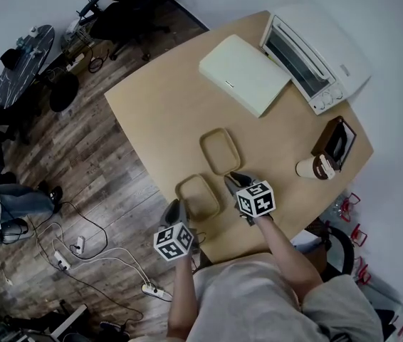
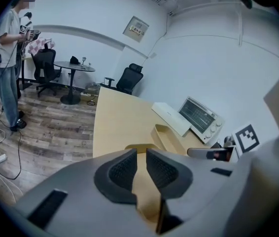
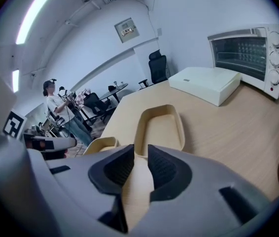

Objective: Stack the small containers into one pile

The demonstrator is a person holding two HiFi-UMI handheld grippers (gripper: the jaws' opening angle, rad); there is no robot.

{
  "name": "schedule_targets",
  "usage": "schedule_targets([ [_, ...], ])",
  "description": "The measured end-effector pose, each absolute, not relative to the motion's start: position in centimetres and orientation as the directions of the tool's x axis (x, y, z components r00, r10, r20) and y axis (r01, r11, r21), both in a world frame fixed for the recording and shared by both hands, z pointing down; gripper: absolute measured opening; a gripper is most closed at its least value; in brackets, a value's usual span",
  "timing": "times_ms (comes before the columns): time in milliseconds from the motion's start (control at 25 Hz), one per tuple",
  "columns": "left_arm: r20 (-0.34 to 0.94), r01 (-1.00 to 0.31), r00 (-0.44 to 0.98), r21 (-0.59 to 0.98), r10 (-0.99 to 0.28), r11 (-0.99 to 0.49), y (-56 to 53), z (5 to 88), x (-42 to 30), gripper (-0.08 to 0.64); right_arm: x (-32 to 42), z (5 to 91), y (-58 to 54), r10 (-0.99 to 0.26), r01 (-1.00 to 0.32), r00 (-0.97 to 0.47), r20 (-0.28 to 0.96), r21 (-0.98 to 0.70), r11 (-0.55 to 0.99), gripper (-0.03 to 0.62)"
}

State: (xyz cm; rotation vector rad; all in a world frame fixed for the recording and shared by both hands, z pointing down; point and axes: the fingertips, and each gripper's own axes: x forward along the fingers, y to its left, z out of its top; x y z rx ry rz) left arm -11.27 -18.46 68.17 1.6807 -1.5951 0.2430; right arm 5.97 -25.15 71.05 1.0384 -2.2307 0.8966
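Note:
Two shallow tan containers lie apart on the wooden table (image 1: 166,112). The farther container (image 1: 220,150) (image 3: 159,127) (image 2: 171,139) lies just ahead of my right gripper (image 1: 233,182) (image 3: 140,167). The nearer container (image 1: 198,196) (image 2: 142,147) (image 3: 100,144) sits by the table's front edge, between both grippers. My left gripper (image 1: 175,209) (image 2: 141,169) hovers at its near left rim. Each gripper's jaws stand slightly apart, and only the table shows in the narrow gap. Neither gripper holds anything.
A cream flat box (image 1: 244,73) and a white toaster oven (image 1: 315,55) stand at the table's far side. A paper cup (image 1: 314,167) and a dark box (image 1: 335,141) sit at the right edge. A person (image 2: 9,58), chairs and floor cables are off to the left.

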Motion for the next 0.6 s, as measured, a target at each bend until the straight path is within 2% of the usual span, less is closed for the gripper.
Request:
schedule_targets([
  [360, 0.571, -0.895, 0.250, 0.444, -0.782, 0.039, -22.3, 66.3, -8.5, 0.052, 10.1, 71.5, -32.1, -0.550, -0.878, -0.470, 0.691, -0.300, 0.374, 0.086],
  [600, 0.541, -0.860, 0.270, 0.507, -0.796, 0.054, -22.4, 65.6, -8.0, 0.048, 10.4, 73.1, -34.4, -0.525, -0.887, -0.445, 0.726, -0.278, 0.367, 0.084],
])
